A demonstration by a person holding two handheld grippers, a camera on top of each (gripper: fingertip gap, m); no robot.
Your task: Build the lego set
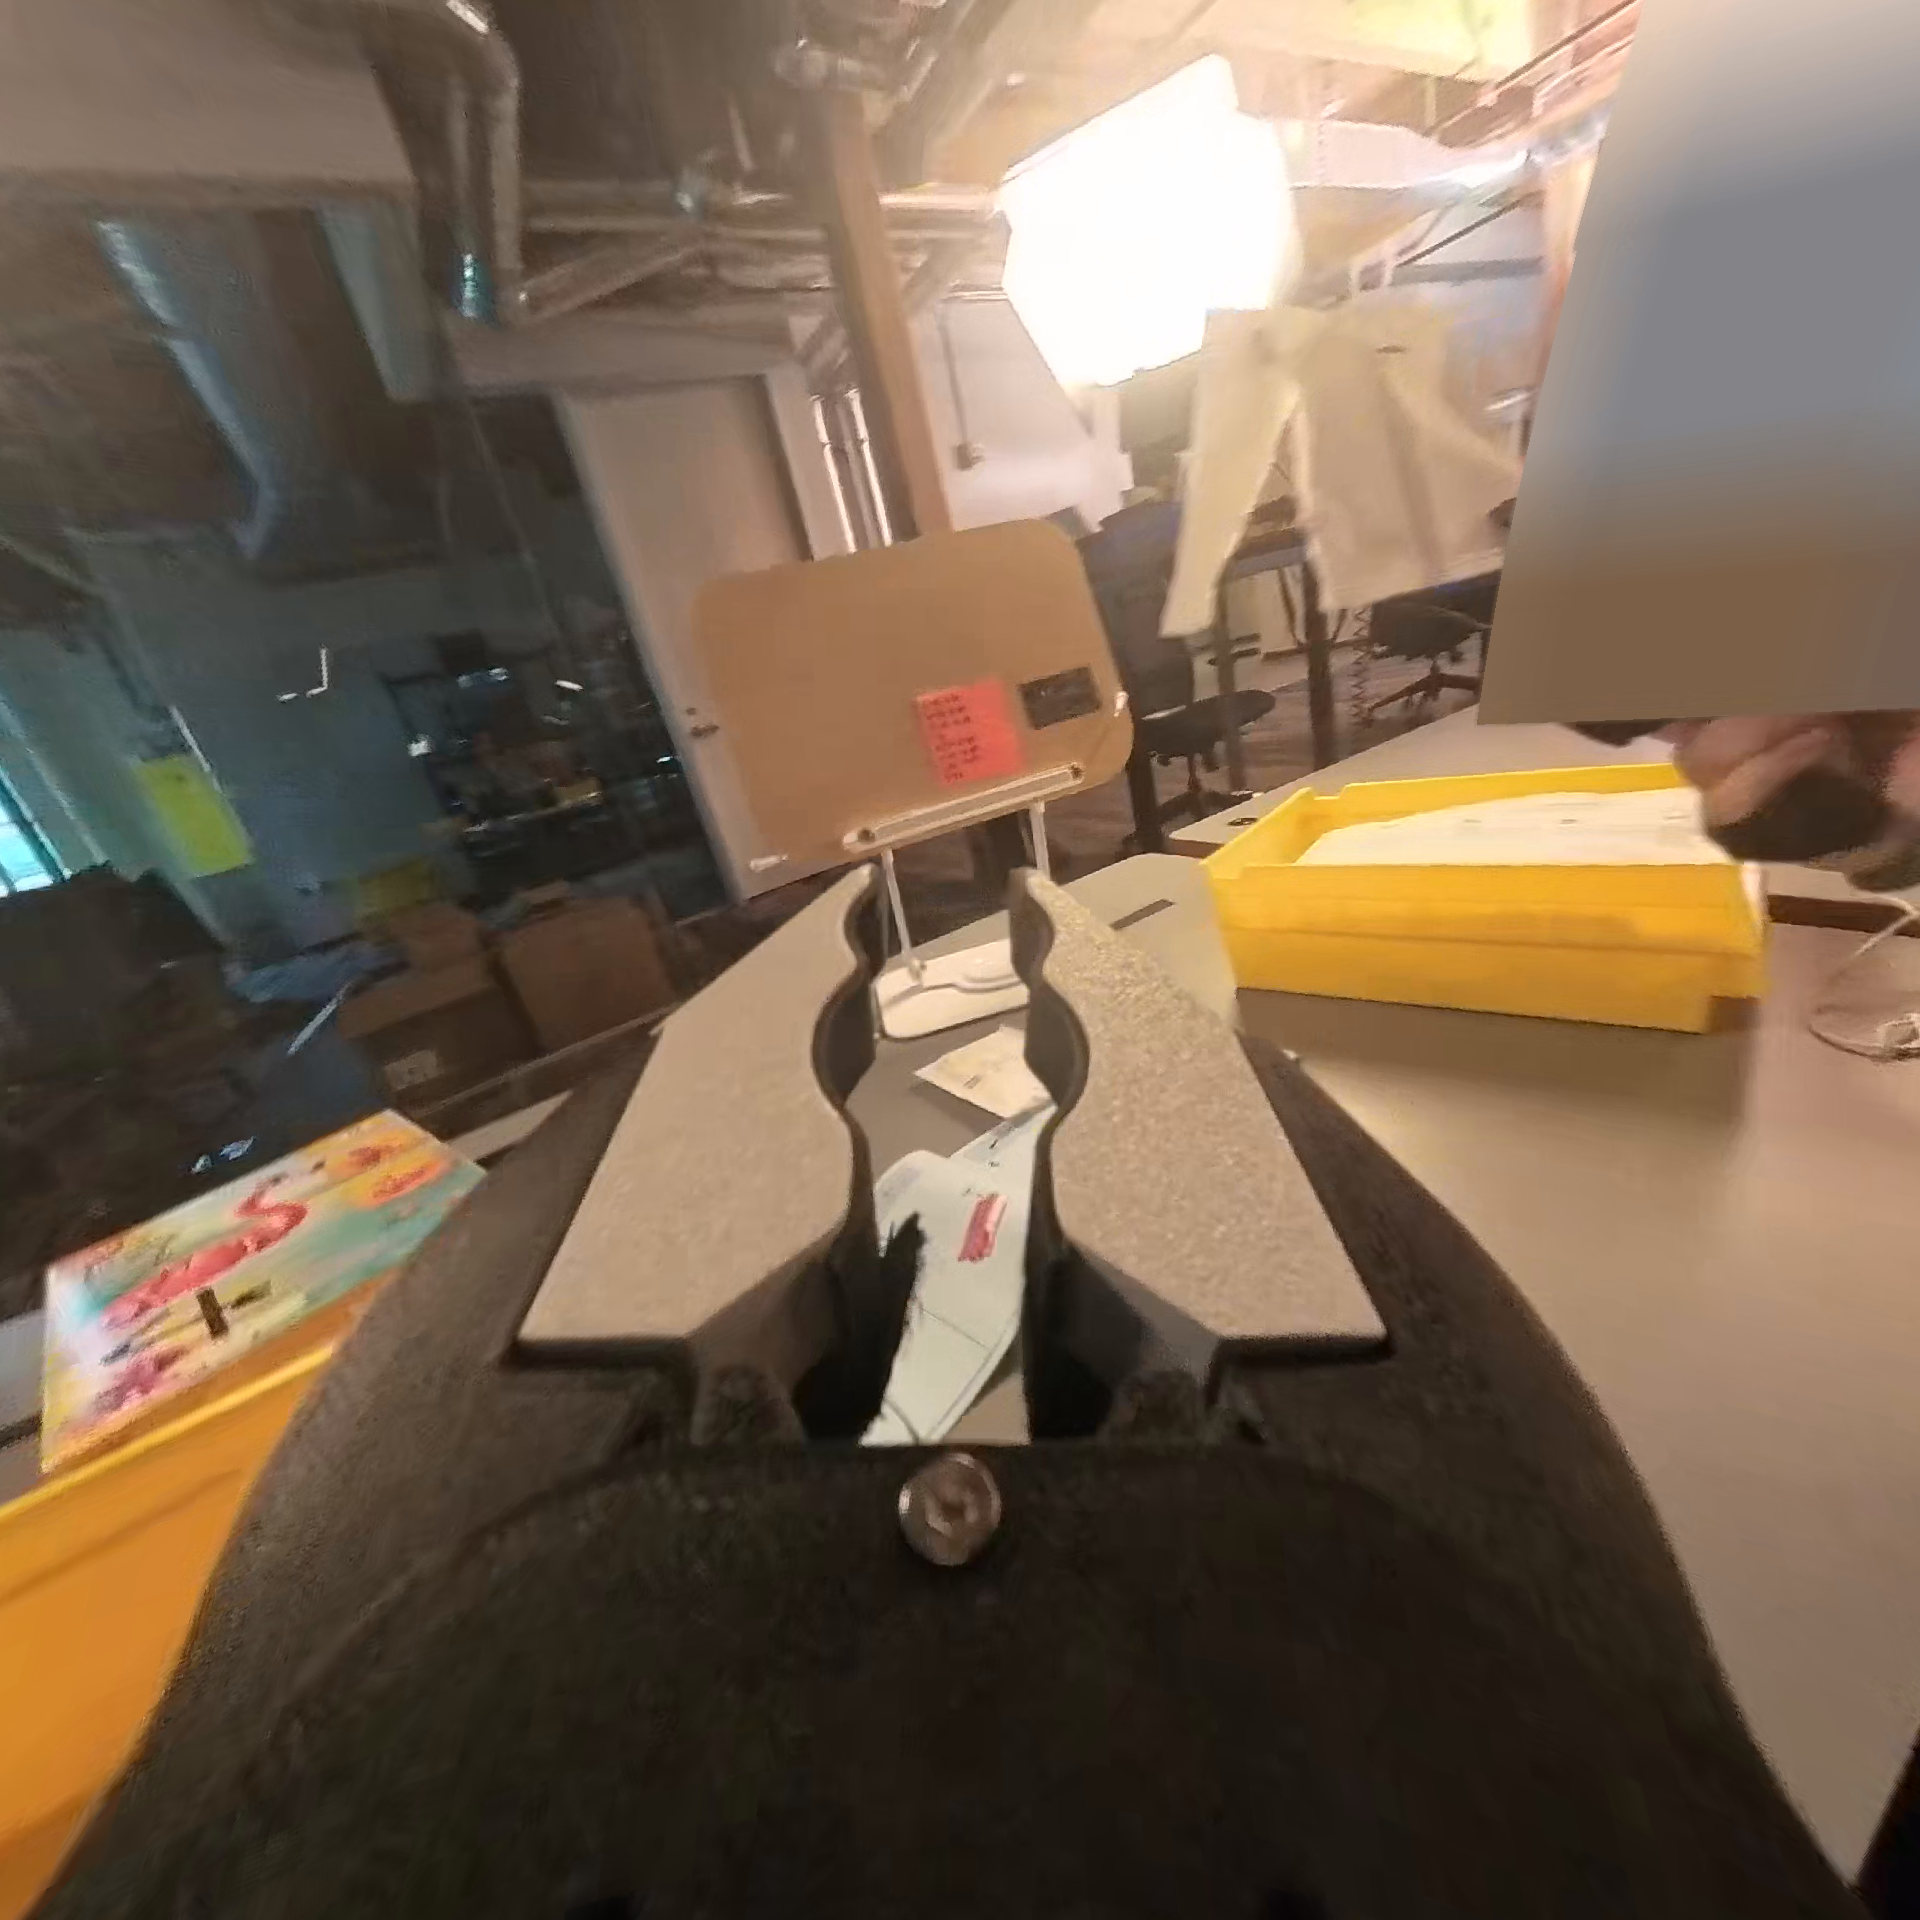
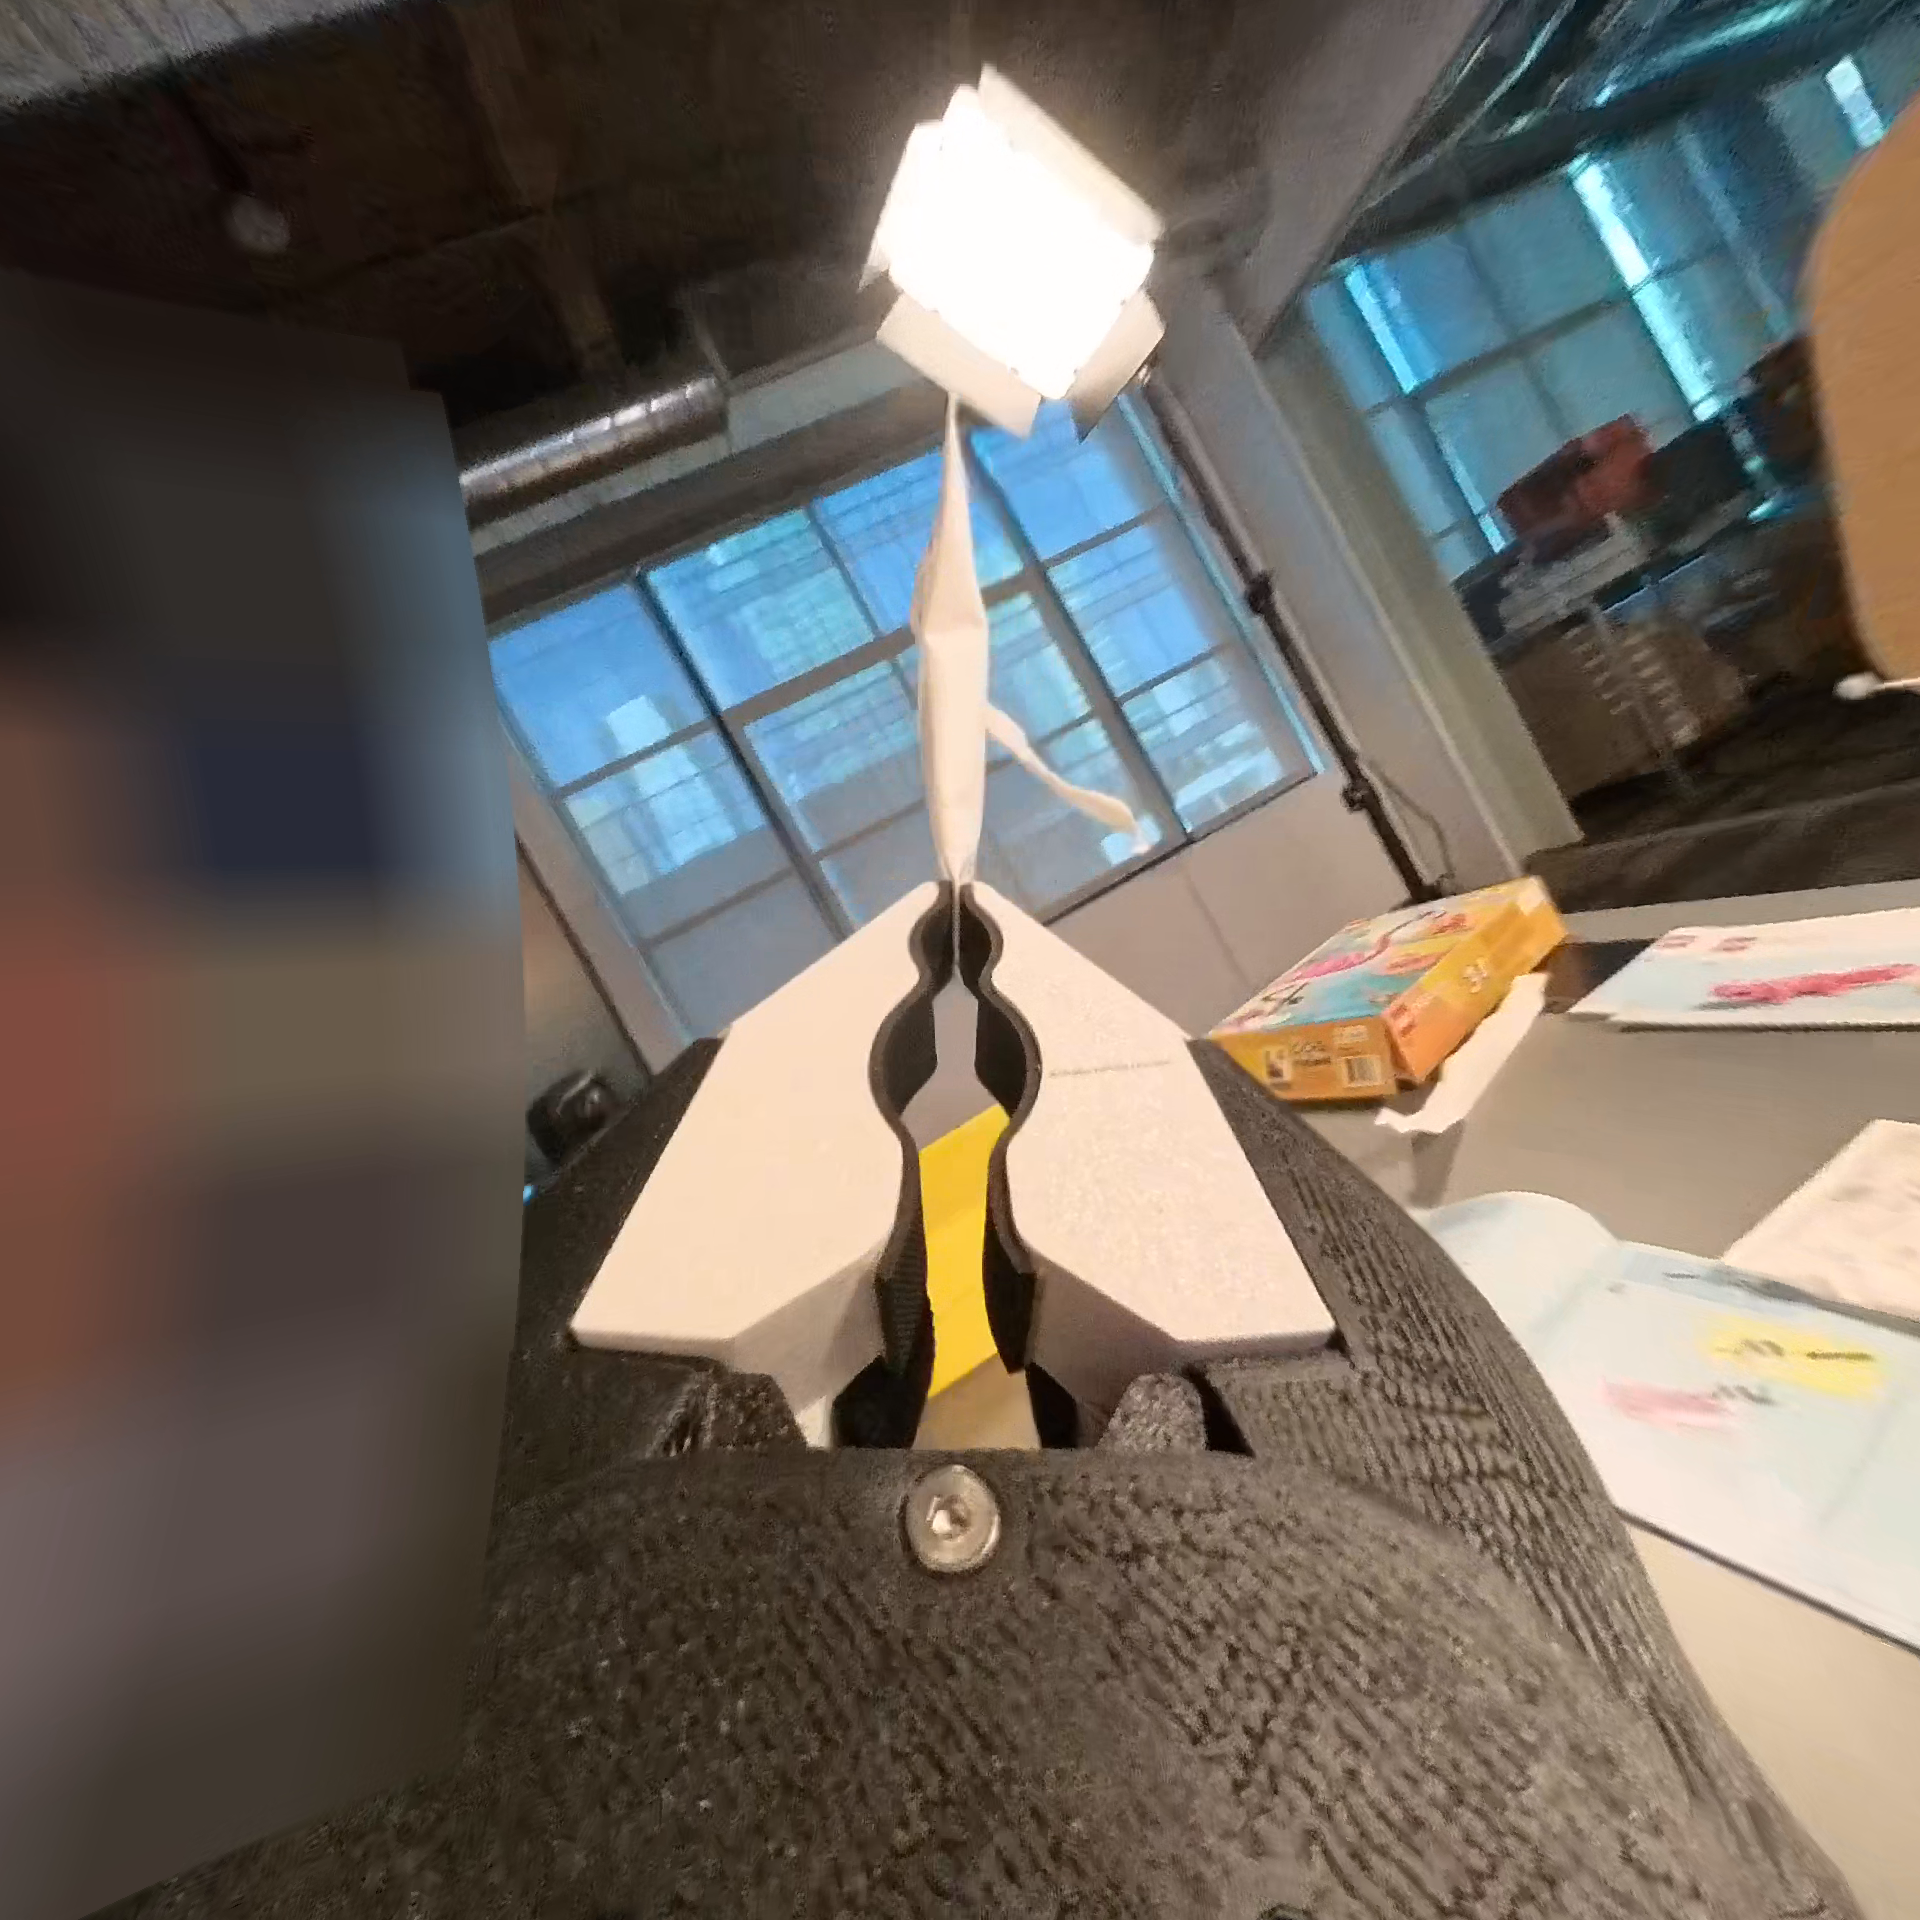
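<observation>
I see the right gripper (image 2: 957, 902) clenched on a white paper bag (image 2: 951, 665); the left gripper (image 1: 940, 894) stands released above the table (image 1: 1558, 1195).

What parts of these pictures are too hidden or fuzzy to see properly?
- Left wrist view: the paper sheet on the table is mostly hidden behind the open left gripper.
- Left wrist view: what lies in the yellow tray is blurred, and a hand covers one end.
- Right wrist view: the white paper strip, pinched by the right gripper, fades into the lamp's glare.
</observation>
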